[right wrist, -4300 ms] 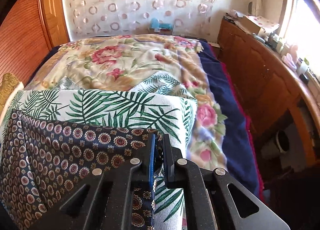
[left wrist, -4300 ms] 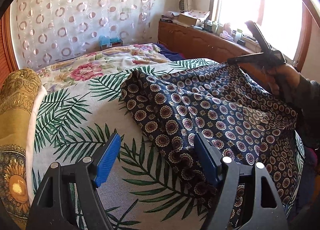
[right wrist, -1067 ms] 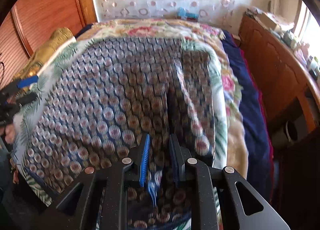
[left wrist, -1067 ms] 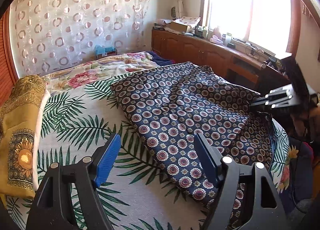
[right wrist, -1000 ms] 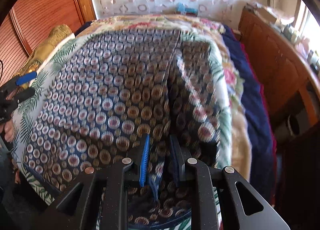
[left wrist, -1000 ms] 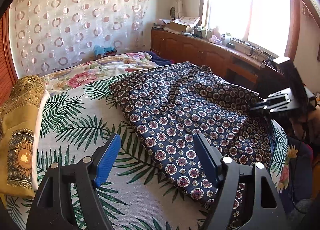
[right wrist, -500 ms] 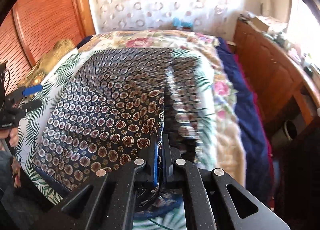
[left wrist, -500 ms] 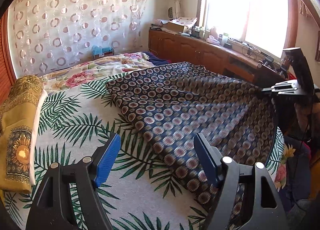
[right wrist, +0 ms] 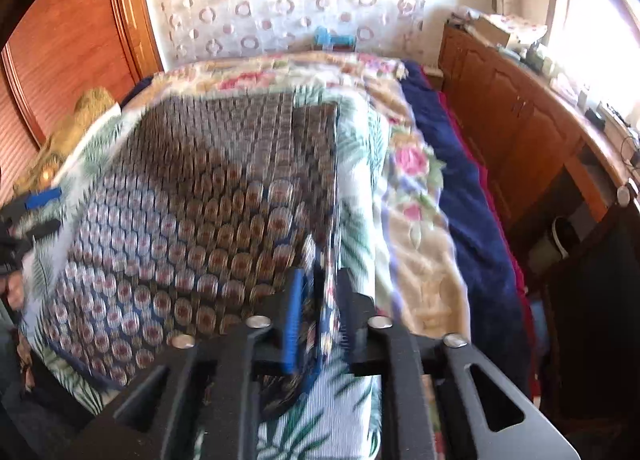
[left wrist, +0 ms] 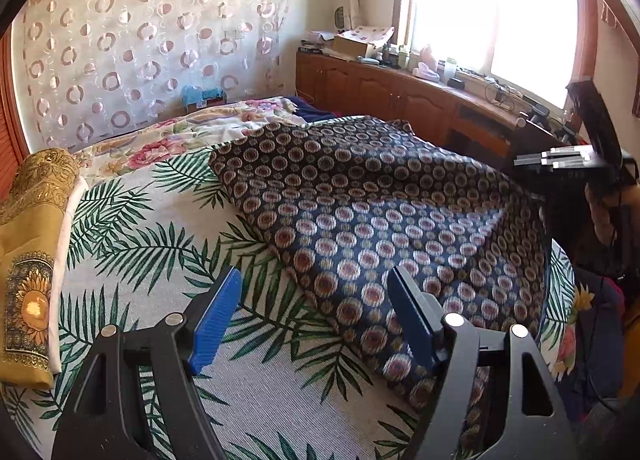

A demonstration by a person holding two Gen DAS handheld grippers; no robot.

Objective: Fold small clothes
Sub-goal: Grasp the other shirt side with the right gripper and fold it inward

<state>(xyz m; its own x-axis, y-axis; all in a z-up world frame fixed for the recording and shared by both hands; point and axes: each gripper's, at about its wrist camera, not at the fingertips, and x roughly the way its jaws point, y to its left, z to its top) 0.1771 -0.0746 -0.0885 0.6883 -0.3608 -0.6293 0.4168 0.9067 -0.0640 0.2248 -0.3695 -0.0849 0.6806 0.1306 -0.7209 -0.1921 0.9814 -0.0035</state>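
Observation:
A dark blue garment with round medallion print (left wrist: 384, 211) lies spread on the palm-leaf bed cover (left wrist: 152, 227). My left gripper (left wrist: 316, 320) is open and empty, hovering above the garment's near edge. My right gripper (right wrist: 316, 320) has its jaws parted with the garment's edge (right wrist: 208, 244) hanging between them; the view is motion blurred. The right gripper also shows at the right in the left wrist view (left wrist: 560, 161), at the garment's far corner.
A folded gold sunflower cloth (left wrist: 28, 260) lies at the bed's left edge. A floral blanket (left wrist: 192, 131) covers the far bed. A wooden cabinet (left wrist: 400, 99) with clutter runs under the window on the right. A wooden wardrobe (right wrist: 72, 43) stands left.
The right gripper pulled the garment's corner up and taut, then its jaws opened from shut. The garment's right side has sagged and is dropping. The left gripper stayed open and drew back slightly.

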